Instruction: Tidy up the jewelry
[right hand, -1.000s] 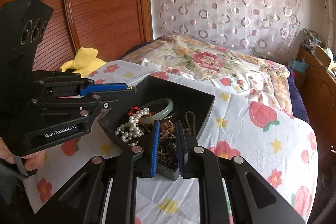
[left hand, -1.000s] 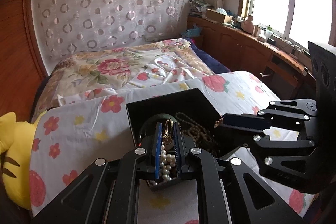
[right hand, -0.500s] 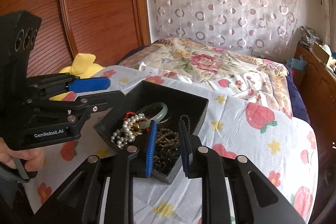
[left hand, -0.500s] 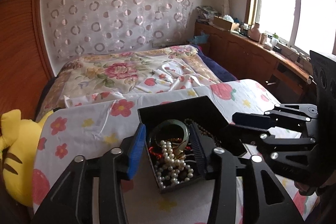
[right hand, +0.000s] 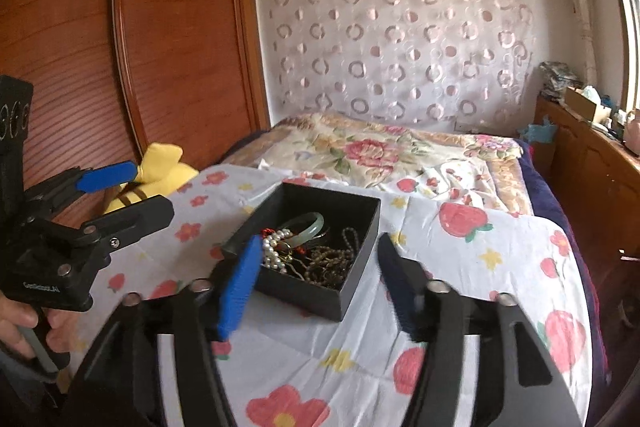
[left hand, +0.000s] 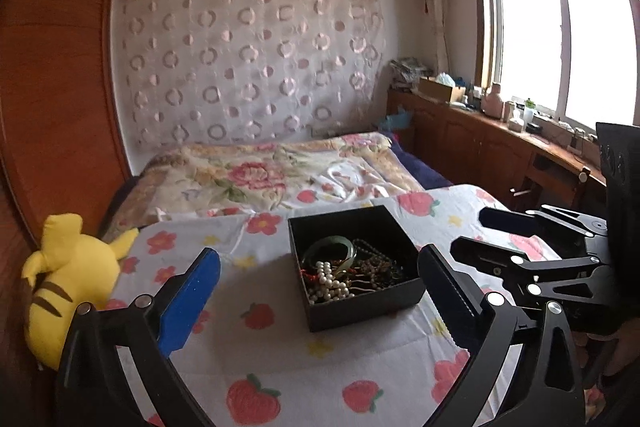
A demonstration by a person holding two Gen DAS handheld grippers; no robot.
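A black open box stands on the flowered cloth and holds a green bangle, a white pearl string and dark bead chains. It also shows in the right wrist view with the bangle and pearls. My left gripper is open and empty, raised above and in front of the box. My right gripper is open and empty, at the box's near edge. Each gripper shows in the other view: the right one, the left one.
The cloth-covered table stands in front of a bed with a floral quilt. A yellow plush toy lies at the table's left edge. A wooden wardrobe is on the left, a cluttered wooden counter under the window on the right.
Both grippers opened wide and pulled back and up from the box. The left one let go of jewellery it had pinched in the box; all the jewellery lies in the box now.
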